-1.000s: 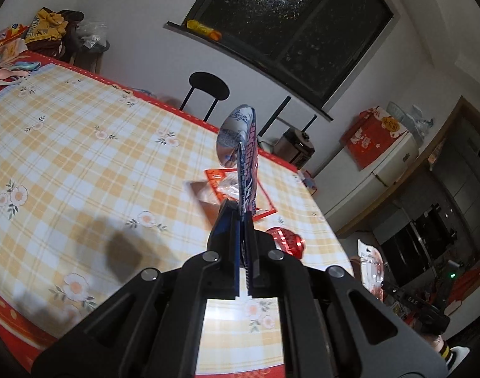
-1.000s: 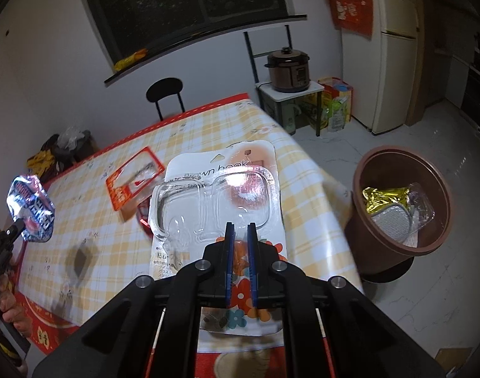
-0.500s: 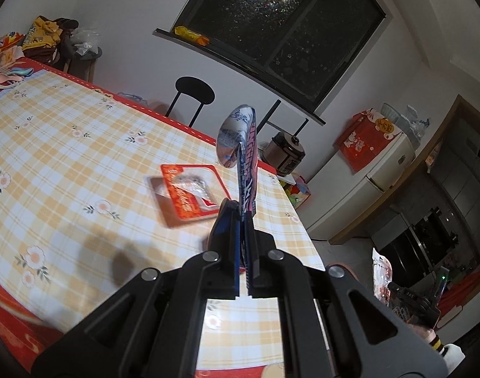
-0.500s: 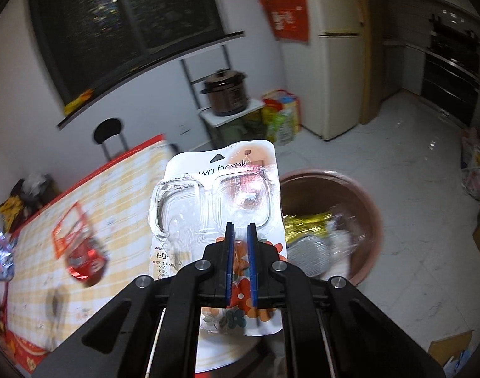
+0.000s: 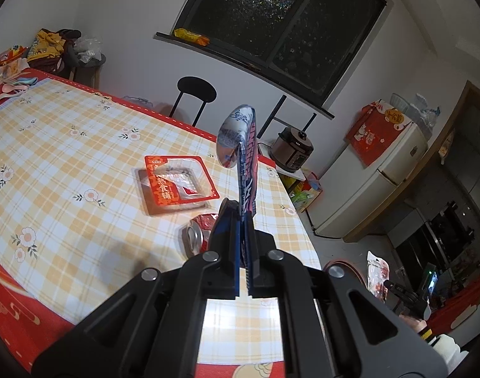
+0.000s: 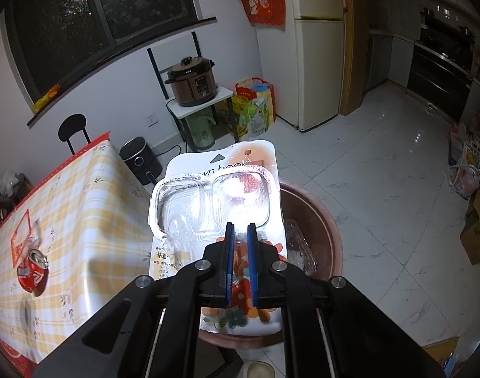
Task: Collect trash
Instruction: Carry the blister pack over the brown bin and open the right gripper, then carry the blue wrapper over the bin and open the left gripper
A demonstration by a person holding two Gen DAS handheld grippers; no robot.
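My left gripper (image 5: 241,217) is shut on a blue and silver foil wrapper (image 5: 241,145), held upright above the checked table (image 5: 66,163). On the table lie a red blister pack (image 5: 180,182) and a crushed red can (image 5: 197,234). My right gripper (image 6: 240,233) is shut on a white hook blister pack (image 6: 221,195) and holds it over the brown trash bin (image 6: 321,220) on the floor beside the table. The bin holds clear plastic trash (image 6: 298,245). The can (image 6: 33,272) and the red pack (image 6: 21,231) also show in the right wrist view.
A black chair (image 5: 195,93) stands behind the table. A pressure cooker (image 6: 192,82) sits on a small stand, with a fridge (image 6: 318,47) and bags (image 6: 255,107) near it. Clutter lies at the table's far left corner (image 5: 10,72). An air fryer (image 6: 140,160) stands on the floor.
My right gripper has swung right off the table with the hook pack, to above the bin. My left gripper has moved right along the table with the wrapper; the can is now in view.
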